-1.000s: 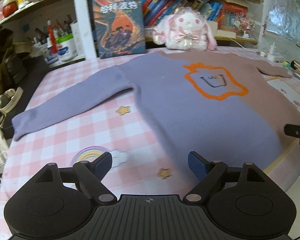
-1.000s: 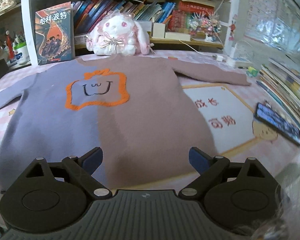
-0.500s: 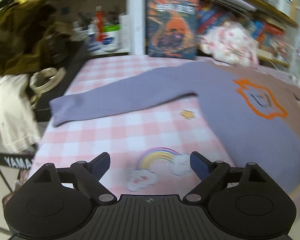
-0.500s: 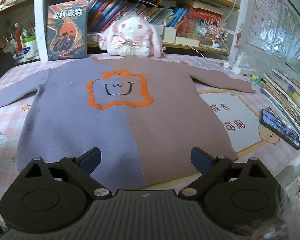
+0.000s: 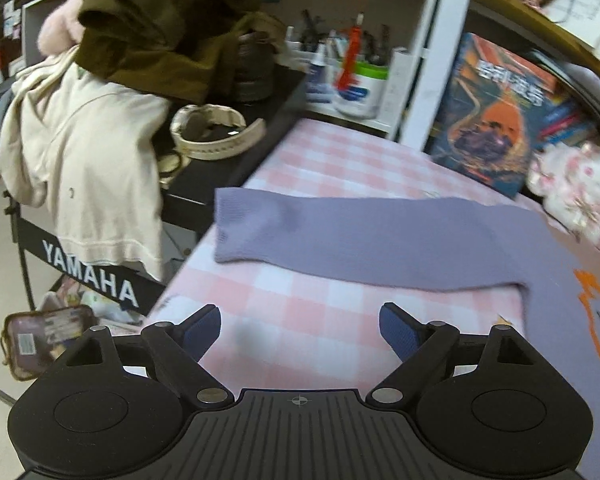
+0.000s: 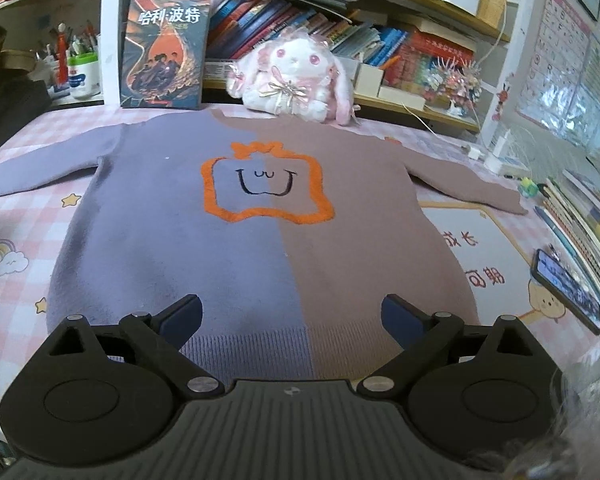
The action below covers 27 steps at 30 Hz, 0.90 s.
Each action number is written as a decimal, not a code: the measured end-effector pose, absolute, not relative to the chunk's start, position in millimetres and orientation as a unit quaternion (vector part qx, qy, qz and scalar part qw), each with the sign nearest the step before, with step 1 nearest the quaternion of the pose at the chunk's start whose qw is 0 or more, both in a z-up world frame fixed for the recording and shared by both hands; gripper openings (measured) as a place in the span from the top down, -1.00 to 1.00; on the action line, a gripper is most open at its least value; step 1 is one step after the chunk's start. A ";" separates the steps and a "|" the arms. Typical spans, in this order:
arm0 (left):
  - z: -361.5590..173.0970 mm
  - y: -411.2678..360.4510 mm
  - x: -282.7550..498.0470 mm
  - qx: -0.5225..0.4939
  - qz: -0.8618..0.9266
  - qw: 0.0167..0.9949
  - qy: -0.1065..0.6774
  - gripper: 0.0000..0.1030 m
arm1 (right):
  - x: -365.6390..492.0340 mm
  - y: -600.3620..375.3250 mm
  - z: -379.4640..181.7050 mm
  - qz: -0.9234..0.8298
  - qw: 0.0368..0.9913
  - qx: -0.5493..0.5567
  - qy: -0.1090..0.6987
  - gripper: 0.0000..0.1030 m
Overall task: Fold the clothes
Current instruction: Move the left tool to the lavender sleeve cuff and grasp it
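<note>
Now our left gripper [image 5: 300, 330] gapes near the sweater's [image 6: 268, 240] sleeve [image 5: 360, 240], seemingly above it; right gripper [image 6: 292, 320], fingers spread, over its hem.

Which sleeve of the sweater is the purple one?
The purple sleeve lies at the left in the right wrist view, beside the star print. The other sleeve is brownish pink and points toward the phone. The left gripper faces the purple one, open.

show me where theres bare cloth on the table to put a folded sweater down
Bare checked cloth lies in front of the purple sleeve, near the left gripper, and by the rainbow print left of the sweater. The right side is crowded: the phone and stacked books. At the back sit the plush rabbit and a standing book.
</note>
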<state>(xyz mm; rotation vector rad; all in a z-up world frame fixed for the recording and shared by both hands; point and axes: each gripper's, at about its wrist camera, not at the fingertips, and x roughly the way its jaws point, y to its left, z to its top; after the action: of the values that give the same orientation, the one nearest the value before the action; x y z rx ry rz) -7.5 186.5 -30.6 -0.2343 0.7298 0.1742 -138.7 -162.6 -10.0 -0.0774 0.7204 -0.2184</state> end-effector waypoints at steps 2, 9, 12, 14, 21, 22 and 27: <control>-32.8 191.4 -3.6 -0.117 0.096 0.924 0.352 -0.72 | -139.1 -164.6 -10.1 -0.109 0.929 -0.038 0.353 -0.88; -41.8 213.3 13.3 -0.188 0.119 0.913 0.341 -0.42 | -138.7 -170.1 -10.0 -0.121 0.924 -0.039 0.360 -0.88; -47.3 223.9 24.5 -0.234 0.122 0.907 0.328 -0.19 | -139.5 -172.9 -9.5 -0.126 0.923 -0.042 0.361 -0.88; -50.0 226.9 33.6 -0.258 0.118 0.904 0.319 -0.13 | -140.2 -176.1 -9.3 -0.131 0.922 -0.042 0.363 -0.88; -56.9 219.6 56.1 -0.322 0.088 0.891 0.309 0.17 | -142.6 -185.2 -9.8 -0.148 0.918 -0.037 0.366 -0.88; -57.7 220.2 56.9 -0.329 0.091 0.888 0.307 0.28 | -142.7 -185.7 -9.8 -0.149 0.918 -0.037 0.366 -0.88; -60.6 236.6 53.3 -0.380 0.120 0.867 0.298 0.34 | -143.1 -189.2 -10.0 -0.150 0.918 -0.035 0.366 -0.88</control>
<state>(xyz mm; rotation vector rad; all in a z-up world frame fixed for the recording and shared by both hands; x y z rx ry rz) 53.3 236.6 -60.6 -0.7963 0.6239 0.2510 -143.1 -189.2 -10.0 -0.0724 0.7529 -0.3089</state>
